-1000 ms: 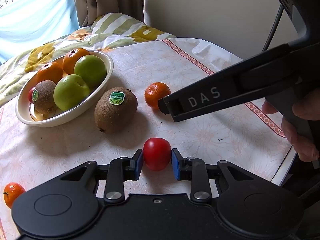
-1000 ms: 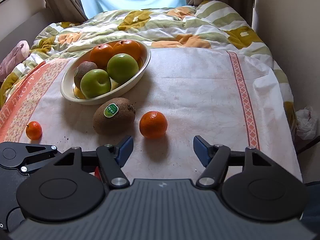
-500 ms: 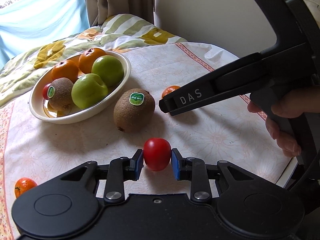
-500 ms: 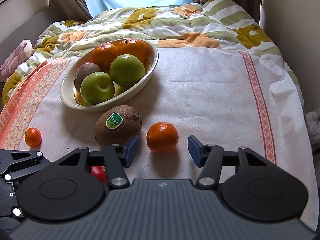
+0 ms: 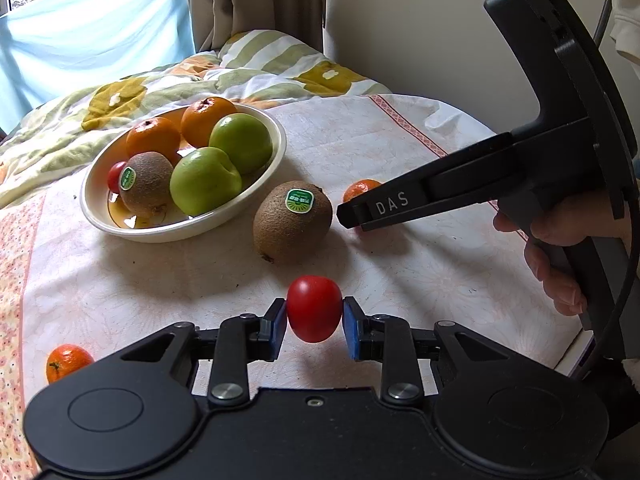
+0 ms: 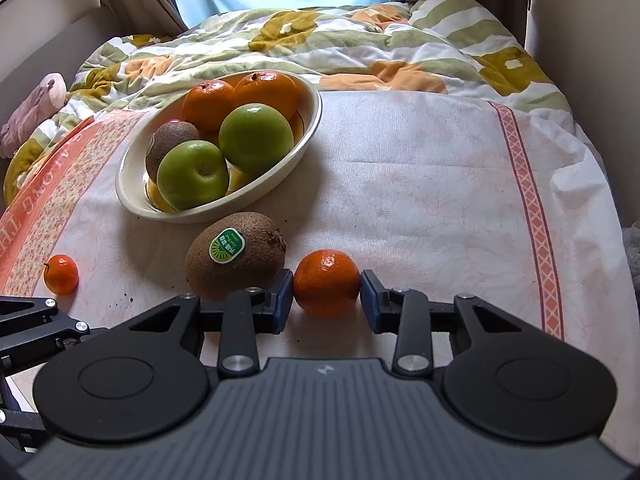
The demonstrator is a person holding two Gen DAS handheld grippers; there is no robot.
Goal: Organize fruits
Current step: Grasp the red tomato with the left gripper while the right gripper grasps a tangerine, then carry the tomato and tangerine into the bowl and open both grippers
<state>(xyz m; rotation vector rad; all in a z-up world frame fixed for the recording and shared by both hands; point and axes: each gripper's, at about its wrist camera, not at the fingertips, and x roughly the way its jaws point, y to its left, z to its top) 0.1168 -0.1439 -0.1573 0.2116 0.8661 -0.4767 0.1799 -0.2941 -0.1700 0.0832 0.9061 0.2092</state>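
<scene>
My left gripper [image 5: 314, 322] is shut on a small red tomato [image 5: 314, 308] and holds it above the tablecloth. My right gripper [image 6: 326, 296] has closed in around a mandarin [image 6: 327, 282] on the table; the blue pads [image 6: 285, 294] sit at its sides, and contact on the right side is unclear. It also shows in the left wrist view [image 5: 360, 216], with the mandarin [image 5: 360, 189] mostly hidden behind it. A cream bowl [image 6: 308, 132] holds oranges, green apples and a kiwi. A loose kiwi [image 6: 236, 254] lies beside the mandarin.
A small mandarin [image 6: 61, 274] lies at the table's left side, also in the left wrist view [image 5: 67, 362]. A small red fruit [image 5: 117, 175] sits in the bowl [image 5: 182, 229]. A quilted bed [image 6: 320, 48] lies behind the table. The right table edge [image 6: 608, 216] drops off.
My right gripper moved forward and narrowed from wide open to closely flank the mandarin. My left gripper lifted and shifted with the tomato held throughout.
</scene>
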